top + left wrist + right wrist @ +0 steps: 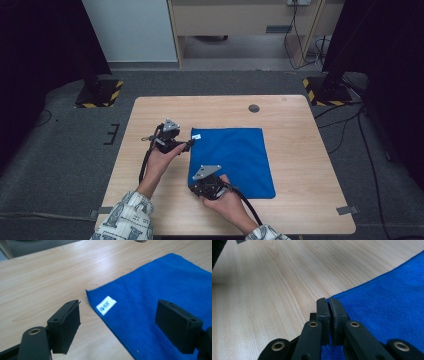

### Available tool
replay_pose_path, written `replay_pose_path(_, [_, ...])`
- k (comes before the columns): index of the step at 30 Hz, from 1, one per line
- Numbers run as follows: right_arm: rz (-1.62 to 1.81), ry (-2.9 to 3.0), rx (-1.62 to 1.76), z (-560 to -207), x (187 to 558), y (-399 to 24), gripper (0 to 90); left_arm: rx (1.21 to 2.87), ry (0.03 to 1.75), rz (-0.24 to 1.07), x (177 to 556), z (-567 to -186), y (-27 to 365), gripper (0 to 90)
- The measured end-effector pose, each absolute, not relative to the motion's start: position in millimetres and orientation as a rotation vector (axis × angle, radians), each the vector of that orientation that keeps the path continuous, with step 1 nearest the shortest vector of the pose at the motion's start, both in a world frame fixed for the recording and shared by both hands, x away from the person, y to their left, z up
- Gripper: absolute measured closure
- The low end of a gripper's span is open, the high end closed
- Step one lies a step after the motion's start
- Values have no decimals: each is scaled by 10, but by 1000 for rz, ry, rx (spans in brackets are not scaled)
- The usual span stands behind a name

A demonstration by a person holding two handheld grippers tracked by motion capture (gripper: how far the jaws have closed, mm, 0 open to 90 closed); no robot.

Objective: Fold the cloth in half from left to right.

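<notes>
High view, left to right: left hand-held gripper (189, 144) sits just off the far-left corner of a blue microfibre cloth (237, 160), which lies flat and square on the wooden tabletop (150, 120), a little right of centre. The right hand-held gripper (196, 187) is at the cloth's near-left corner, close to the person's edge. Patterned sleeves (122, 220) come in from the bottom.

Left gripper view: jaws stand wide apart, nothing between the pads. One pad hangs over bare wood, the other over blue fabric; the cloth's corner and its small white label (106, 305) lie ahead of the gap. No contact with the fabric that I can see.

Right gripper view: jaws are pressed together, pads meeting right at the cloth's corner edge. Fabric runs in under the pads, so this reads as a pinch on the corner, though the exact bite is hidden by the jaws.

Progress, as a judgement: work looks like a fold or a lift by the left-side corners. Near corner appears secured. Far corner is lined up but not yet gripped. Cloth shows no fold or crease so far and lies fully spread. Left to do: close the left jaws on the labelled corner, then lift and carry both corners across.
</notes>
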State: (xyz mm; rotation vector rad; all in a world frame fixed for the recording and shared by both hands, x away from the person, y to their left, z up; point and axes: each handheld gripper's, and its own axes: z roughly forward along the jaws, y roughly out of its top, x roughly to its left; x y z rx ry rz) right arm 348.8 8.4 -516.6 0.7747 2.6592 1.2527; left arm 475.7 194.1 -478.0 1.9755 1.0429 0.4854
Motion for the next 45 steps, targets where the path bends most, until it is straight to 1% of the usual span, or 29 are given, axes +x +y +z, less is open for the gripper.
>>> replay_pose_path(3, [1251, 2647, 791, -5156, 3482, 86, 875, 1984, 1043, 506, 4856, -4770, 1919, 199])
replay_pose_path(5, [1254, 2644, 791, -5154, 3470, 92, 874, 1982, 1035, 470, 4908, -4776, 1879, 201])
replay_pose_path(7, [1259, 2638, 795, -5154, 3464, 98, 875, 2003, 1039, 504, 4952, -4773, 1863, 205])
replay_pose_path(11, [1264, 2643, 790, -5152, 3449, 108, 874, 2021, 1052, 492, 5047, -4822, 1808, 210])
replay_pose_path(13, [1270, 2645, 784, -5146, 3437, 111, 874, 2013, 1060, 496, 5082, -4868, 1798, 245])
replay_pose_path(14, [1276, 2645, 786, -5146, 3428, 115, 874, 2009, 1063, 485, 5103, -4903, 1788, 247])
replay_pose_path(15, [1278, 2647, 777, -5148, 3421, 119, 874, 2010, 1069, 458, 5117, -4937, 1777, 248])
replay_pose_path(20, [1286, 2651, 766, -5186, 3387, 135, 874, 2053, 1090, 480, 5160, -5041, 1762, 248])
replay_pose_path(27, [1271, 2663, 751, -5247, 3334, 164, 874, 2074, 1126, 470, 5205, -5121, 1801, 249])
replay_pose_path(33, [1250, 2671, 735, -5283, 3296, 184, 874, 2054, 1131, 462, 5231, -5147, 1842, 291])
replay_pose_path(36, [1240, 2674, 731, -5292, 3280, 188, 873, 2034, 1145, 449, 5250, -5165, 1872, 339])
replay_pose_path(43, [1242, 2679, 729, -5283, 3282, 179, 873, 2049, 1149, 466, 5272, -5202, 1882, 383])
replay_pose_path(45, [1244, 2677, 729, -5284, 3280, 179, 873, 2051, 1159, 481, 5276, -5199, 1892, 423])
